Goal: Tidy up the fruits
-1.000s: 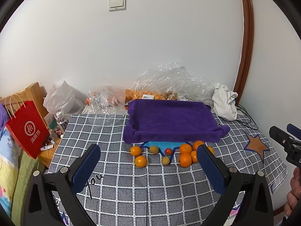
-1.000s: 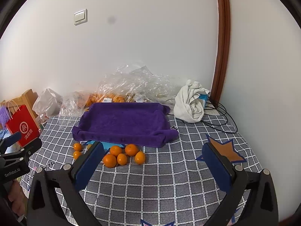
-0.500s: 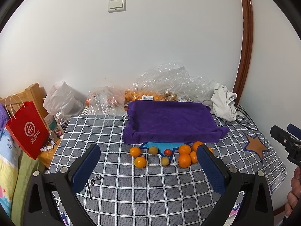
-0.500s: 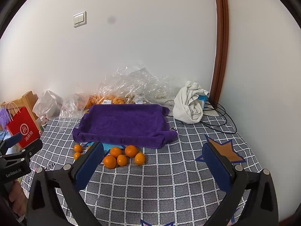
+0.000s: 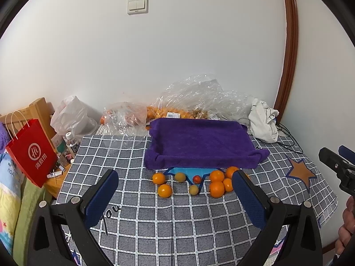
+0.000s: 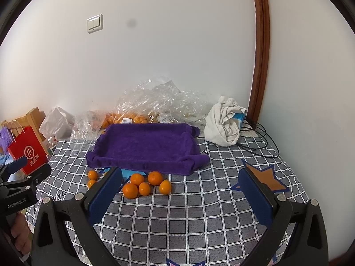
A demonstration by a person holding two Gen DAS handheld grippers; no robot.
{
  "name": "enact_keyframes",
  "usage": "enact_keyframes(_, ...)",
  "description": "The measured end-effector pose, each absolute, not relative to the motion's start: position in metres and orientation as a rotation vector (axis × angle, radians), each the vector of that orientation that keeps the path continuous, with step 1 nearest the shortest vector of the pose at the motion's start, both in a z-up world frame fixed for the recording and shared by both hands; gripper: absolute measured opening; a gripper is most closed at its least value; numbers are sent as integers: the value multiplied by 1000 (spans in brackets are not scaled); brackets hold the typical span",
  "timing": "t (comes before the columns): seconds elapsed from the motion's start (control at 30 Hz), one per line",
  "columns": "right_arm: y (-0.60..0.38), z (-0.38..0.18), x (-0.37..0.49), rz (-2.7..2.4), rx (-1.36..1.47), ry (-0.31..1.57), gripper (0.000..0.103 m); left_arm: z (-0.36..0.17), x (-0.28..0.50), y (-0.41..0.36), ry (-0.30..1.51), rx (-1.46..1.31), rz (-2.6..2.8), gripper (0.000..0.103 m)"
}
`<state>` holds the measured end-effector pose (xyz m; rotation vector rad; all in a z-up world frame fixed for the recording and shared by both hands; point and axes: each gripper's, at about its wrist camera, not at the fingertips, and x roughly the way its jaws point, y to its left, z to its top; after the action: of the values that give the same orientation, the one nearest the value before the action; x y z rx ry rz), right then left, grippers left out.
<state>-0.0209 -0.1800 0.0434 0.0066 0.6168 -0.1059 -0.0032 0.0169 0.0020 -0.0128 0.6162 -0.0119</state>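
Here both the left gripper (image 5: 175,196) and right gripper (image 6: 180,194) are spread wide, holding nothing, at frame bottom; oranges (image 5: 216,182) lie mid-frame beside the purple towel (image 5: 200,145).

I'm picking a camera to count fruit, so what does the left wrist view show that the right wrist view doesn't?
Only the left wrist view shows the small red fruit and two yellowish fruits in the open; in the right wrist view a finger covers that spot. Only the right wrist view shows the blue box behind the white cloth. Both show the purple towel, the oranges in front of it, the checked cloth and both grippers, left and right, open.
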Motion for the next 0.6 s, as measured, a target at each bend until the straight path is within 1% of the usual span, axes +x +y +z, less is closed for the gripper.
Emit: enact_keyframes(0.6,-176,47,-23,-101,-3,607,103,3,-4,14,616,-13,-13,103)
